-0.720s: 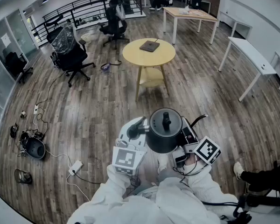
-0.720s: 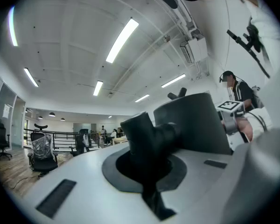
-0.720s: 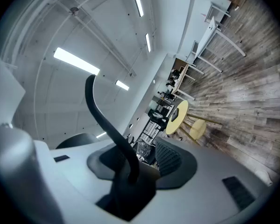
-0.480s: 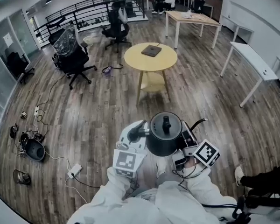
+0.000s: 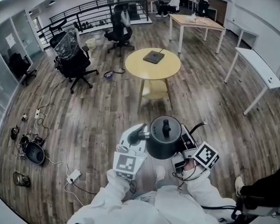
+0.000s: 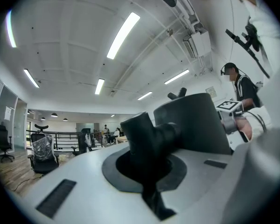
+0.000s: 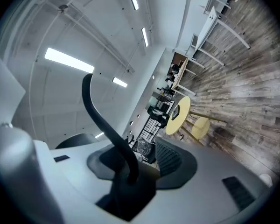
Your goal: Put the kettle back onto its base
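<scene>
1. The left gripper [image 6: 149, 169] has its jaws shut tight, pinched on the spout [image 6: 142, 127] of the kettle [image 5: 163, 136]. The dark spout runs from the kettle's body straight into the jaw slot.
2. The right gripper [image 7: 130, 178] stands at its widest. The kettle's thin curved handle [image 7: 99, 118] comes down between its jaws, and I judge they are clamped on its thicker lower end, since the kettle hangs in the air between the two tools.
3. The kettle is upright with its lid on, close in front of the person and above the wooden floor [image 5: 84, 120]. It rests on nothing.
4. The base [image 5: 153, 56], a dark square plate with a cord, lies on the round yellow table [image 5: 136, 65]. It is well apart from the kettle, straight ahead.
5. The step in hand looks like carrying, with the setting down yet to come.
6. To do it well:
   - Keep both grips firm and level so the kettle does not tip towards the spout.
   - Move both tools together, because the thin handle could twist in the wide jaws.
   - Bring the kettle directly over the base before lowering it, then lower it straight down so its underside seats flat.
   - Let go only once the kettle sits square, and watch the cord at the table's edge.
</scene>
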`<state>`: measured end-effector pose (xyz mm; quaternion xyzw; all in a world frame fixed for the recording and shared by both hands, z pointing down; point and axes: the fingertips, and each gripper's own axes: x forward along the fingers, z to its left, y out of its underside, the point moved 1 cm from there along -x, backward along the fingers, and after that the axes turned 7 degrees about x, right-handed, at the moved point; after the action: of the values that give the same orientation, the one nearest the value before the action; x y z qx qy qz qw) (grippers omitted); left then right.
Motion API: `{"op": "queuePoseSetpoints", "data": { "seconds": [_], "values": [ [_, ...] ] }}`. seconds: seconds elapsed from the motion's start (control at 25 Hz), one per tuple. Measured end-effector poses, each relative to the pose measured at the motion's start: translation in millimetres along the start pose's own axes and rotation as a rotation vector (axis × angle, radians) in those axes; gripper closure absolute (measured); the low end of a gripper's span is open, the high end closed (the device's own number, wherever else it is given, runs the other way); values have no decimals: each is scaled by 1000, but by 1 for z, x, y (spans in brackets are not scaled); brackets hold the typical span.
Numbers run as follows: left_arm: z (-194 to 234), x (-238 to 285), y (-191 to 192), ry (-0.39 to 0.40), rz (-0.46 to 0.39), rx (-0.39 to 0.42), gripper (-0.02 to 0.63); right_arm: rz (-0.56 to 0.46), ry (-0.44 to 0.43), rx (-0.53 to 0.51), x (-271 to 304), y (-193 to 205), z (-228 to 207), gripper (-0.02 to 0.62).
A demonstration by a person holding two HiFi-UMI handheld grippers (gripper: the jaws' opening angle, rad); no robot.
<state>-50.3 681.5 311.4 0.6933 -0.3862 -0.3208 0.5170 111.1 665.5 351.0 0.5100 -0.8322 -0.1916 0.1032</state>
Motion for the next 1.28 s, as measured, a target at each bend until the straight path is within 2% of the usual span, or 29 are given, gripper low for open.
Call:
{"op": "queuePoseSetpoints", "data": {
  "seconds": [0.44, 0.72, 0.96, 1.28],
  "values": [
    [38, 123, 11, -46, 13, -9, 607, 57, -28, 6, 109, -77, -31, 407],
    [50, 185, 18, -51, 30, -18, 607, 73, -21, 19, 156, -115, -55, 407],
    [51, 223, 27, -43, 32, -12, 607, 67, -5, 26, 179, -140, -75, 407],
    [64, 254, 43, -38, 43, -18, 607, 76, 4, 25, 210, -152, -91, 407]
  ]
}}
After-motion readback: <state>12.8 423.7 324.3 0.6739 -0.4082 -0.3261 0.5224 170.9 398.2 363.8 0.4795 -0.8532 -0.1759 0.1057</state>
